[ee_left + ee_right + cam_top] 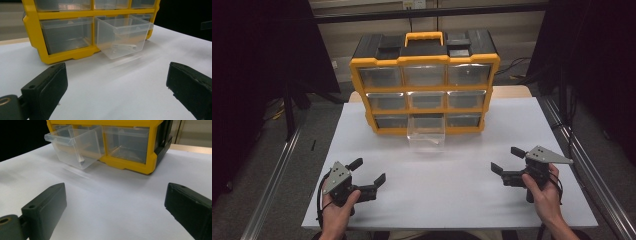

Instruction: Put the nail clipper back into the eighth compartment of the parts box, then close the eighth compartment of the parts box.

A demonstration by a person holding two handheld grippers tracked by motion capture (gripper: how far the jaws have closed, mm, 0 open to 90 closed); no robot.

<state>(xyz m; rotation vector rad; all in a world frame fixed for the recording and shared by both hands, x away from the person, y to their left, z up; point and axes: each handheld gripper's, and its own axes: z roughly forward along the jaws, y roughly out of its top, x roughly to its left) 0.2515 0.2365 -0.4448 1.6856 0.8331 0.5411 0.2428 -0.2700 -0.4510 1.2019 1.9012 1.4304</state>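
- Nearest the person, the left gripper (368, 171) rests low on the white table (437, 200), jaws spread wide with nothing between them.
- Across from it, the right gripper (507, 160) sits near the table's right edge, jaws likewise spread and empty; a hand (546, 192) wraps its handle.
- Both grippers stand well apart from each other, bare white surface between them.
- Farther on, in the middle of the table, a clear drawer (427, 132) juts out of the bottom row's centre slot, its front tipped down toward the table.
- In the right gripper view a small pale thing lies inside the drawer (75, 147); I cannot tell what it is.
- The drawer lies ahead of both grippers, well apart from either, roughly midway between them.
- Behind it stands the yellow cabinet (424, 80), three rows of three clear drawers, black top, yellow handle.
- Around the table: metal rails, grey floor, dark curtains at either side, a pale wall behind.
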